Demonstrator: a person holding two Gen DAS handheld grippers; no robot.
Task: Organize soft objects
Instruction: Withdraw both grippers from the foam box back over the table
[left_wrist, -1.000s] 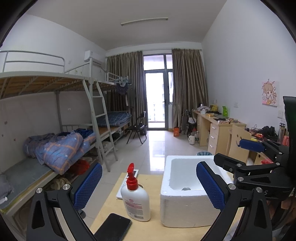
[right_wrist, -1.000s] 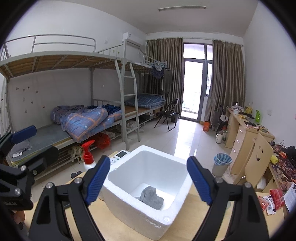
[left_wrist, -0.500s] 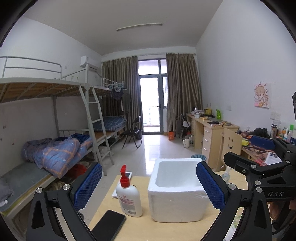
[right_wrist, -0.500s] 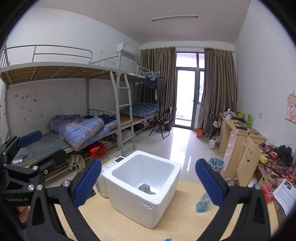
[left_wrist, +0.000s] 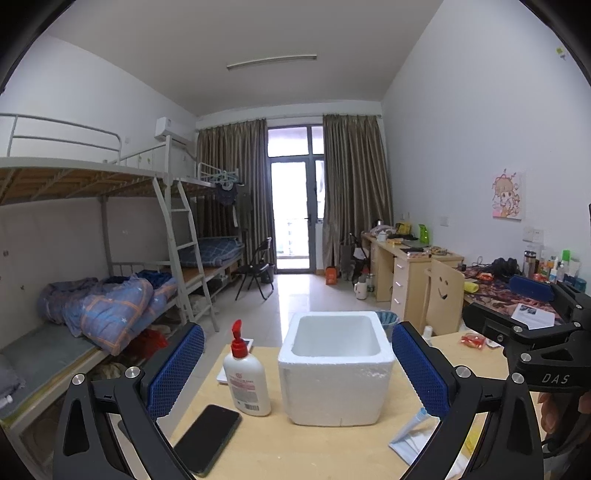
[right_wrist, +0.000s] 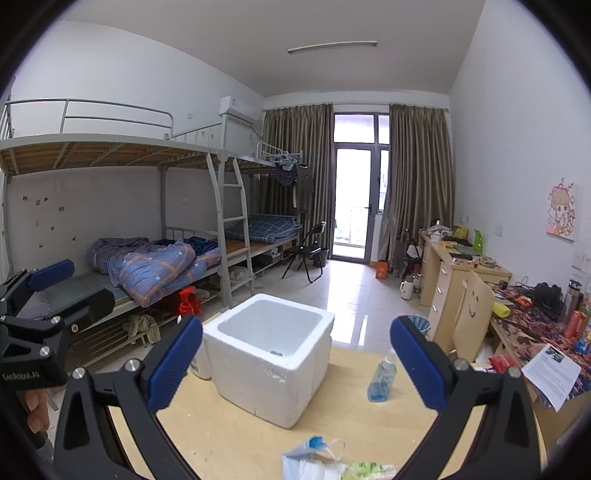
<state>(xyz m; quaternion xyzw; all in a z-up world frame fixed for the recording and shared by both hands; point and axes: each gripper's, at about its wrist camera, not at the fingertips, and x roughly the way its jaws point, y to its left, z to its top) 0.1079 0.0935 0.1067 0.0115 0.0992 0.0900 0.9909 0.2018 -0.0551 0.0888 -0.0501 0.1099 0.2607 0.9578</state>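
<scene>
Our two black hand-held grippers with blue ribbed pads hang released over the pale wooden tabletop (right_wrist: 240, 435), the left gripper (left_wrist: 297, 369) and the right gripper (right_wrist: 295, 360) each with jaws spread wide and nothing between them. Between and beyond both stands the white square foam box (left_wrist: 334, 384), open at the top; only a sliver of something grey shows at its floor in the right wrist view, too little for us to name. Nearest us, at the table's front edge, lies a heap of pale blue pleated face masks with white ear loops (right_wrist: 314, 461), which we take for the soft things yet to be sorted. They look nearly weightless and limp, likely to sag, fold or slip apart in layers, so we judge the bunched middle of the stack a safer hold than a loop or a corner. Left of the box stand a white pump bottle with a red nozzle (left_wrist: 245, 376) and a black smartphone lying flat (left_wrist: 207, 439); right of it a small clear bottle of blue liquid (right_wrist: 380, 376). Behind runs a dormitory room: grey metal bunk beds (left_wrist: 110, 184) with a blue quilt, brown curtains around a glass balcony door, and cluttered desks along the right wall.
</scene>
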